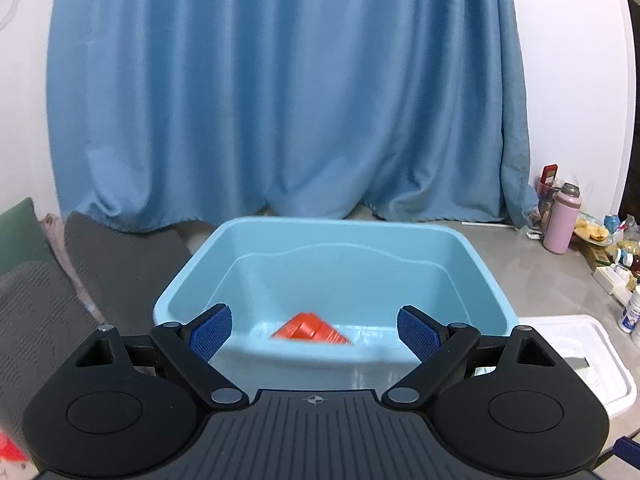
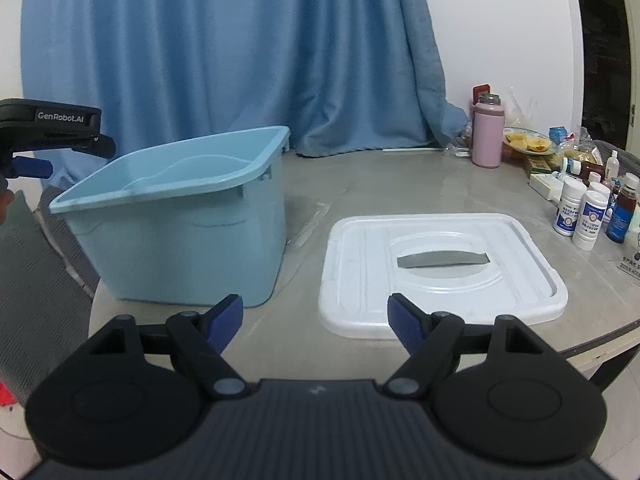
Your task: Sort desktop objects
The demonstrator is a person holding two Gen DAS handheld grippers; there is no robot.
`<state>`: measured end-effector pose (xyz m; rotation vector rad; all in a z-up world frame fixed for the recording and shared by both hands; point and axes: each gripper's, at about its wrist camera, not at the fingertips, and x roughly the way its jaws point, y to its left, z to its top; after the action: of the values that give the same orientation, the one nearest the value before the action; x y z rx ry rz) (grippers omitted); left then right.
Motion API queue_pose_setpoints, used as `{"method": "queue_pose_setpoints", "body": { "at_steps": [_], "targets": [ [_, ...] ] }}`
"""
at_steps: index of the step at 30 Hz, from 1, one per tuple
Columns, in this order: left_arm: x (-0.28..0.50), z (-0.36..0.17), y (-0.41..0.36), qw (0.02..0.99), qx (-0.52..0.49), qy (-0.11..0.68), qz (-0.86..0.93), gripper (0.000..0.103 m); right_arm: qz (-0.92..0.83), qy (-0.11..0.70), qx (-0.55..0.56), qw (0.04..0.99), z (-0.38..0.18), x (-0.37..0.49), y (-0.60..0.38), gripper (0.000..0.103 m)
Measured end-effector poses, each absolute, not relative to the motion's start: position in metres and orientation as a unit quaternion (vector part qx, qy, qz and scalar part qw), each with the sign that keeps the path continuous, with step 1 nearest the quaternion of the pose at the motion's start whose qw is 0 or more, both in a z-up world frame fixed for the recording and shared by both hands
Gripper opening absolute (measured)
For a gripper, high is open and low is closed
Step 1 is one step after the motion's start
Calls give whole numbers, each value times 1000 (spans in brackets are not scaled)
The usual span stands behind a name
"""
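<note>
Hovering above the blue bin [image 1: 460, 276], the left gripper [image 1: 314, 330] gapes empty over an orange object [image 1: 310, 330], the right gripper [image 2: 315, 320] likewise spread.

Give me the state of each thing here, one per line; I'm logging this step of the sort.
Left gripper: jaws open, empty, above the bin.
Right gripper: jaws open, empty.
Blue bin: upright, uncovered.
Orange object: inside the bin, blurred.
White lid: off the bin, flat on the table beside it.
Pink flask: upright, capped.
</note>
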<state>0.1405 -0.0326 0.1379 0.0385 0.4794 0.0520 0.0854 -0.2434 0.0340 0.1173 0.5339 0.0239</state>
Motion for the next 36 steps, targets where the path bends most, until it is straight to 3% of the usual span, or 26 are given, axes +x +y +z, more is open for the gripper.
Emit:
{"method": "queue_pose_setpoints", "body": {
  "at_steps": [19, 36],
  "targets": [
    [51, 71, -52, 949, 15, 313, 23, 92, 20, 280, 41, 959, 21, 30, -266, 79],
    [73, 22, -133, 930, 42, 361, -49, 92, -43, 299, 57, 952, 5, 40, -332, 79]
  ]
}}
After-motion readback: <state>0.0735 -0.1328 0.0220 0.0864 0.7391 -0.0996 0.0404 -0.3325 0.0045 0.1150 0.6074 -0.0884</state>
